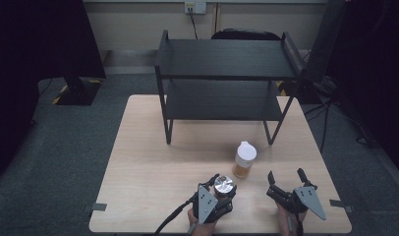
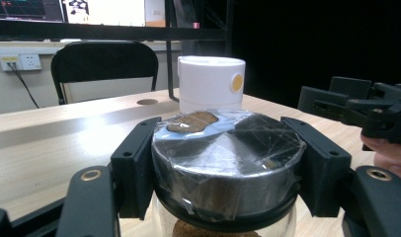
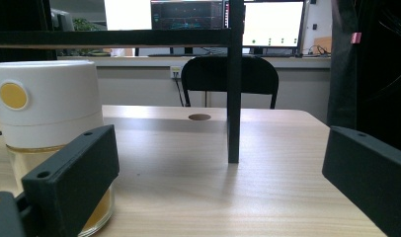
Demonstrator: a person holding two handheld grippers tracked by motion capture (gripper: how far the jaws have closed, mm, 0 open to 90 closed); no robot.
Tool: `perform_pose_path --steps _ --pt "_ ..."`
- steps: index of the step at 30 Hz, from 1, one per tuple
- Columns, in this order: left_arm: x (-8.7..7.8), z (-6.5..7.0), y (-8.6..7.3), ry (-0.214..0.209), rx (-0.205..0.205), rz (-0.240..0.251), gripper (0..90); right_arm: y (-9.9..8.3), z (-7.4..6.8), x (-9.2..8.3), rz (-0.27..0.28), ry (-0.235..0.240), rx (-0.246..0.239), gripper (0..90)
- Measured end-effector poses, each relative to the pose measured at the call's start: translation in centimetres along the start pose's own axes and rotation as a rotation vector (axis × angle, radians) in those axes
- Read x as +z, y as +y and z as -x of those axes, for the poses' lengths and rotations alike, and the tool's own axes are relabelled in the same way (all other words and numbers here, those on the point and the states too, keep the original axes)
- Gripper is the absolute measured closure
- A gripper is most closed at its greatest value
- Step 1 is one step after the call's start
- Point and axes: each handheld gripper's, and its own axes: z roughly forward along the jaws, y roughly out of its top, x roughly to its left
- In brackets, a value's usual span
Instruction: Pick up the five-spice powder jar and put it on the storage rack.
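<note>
Steel-lidded jar (image 2: 228,163) clamped in left gripper (image 1: 218,188), right gripper (image 1: 287,177) agape, empty, near table edge (image 1: 217,231).

Black grippers (image 1: 216,189), grey three-cornered plates

jar lid (image 2: 228,163): shiny metal, film-wrapped | table (image 1: 153,162): matt pale wood

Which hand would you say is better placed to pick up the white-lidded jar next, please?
Right, probably. The right gripper is open and empty, beside the white-lidded jar. The left gripper is shut on the metal-lidded jar.
</note>
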Motion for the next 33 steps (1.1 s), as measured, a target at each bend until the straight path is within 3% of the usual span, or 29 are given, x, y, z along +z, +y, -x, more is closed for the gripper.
perform_pose_path --steps 4,18,33 --pt "-0.3 -0.7 0.7 -0.025 -0.051 -0.003 35.0 0.0 0.0 0.0 0.001 0.0 0.001 0.0" --pt "-1.0 -2.3 3.0 -0.092 0.001 -0.002 35.1 0.0 0.0 0.0 0.001 0.0 0.001 0.0" --pt "-1.8 -6.1 7.7 -0.187 0.012 0.028 35.2 0.0 0.0 0.0 0.001 -0.003 0.001 0.0"
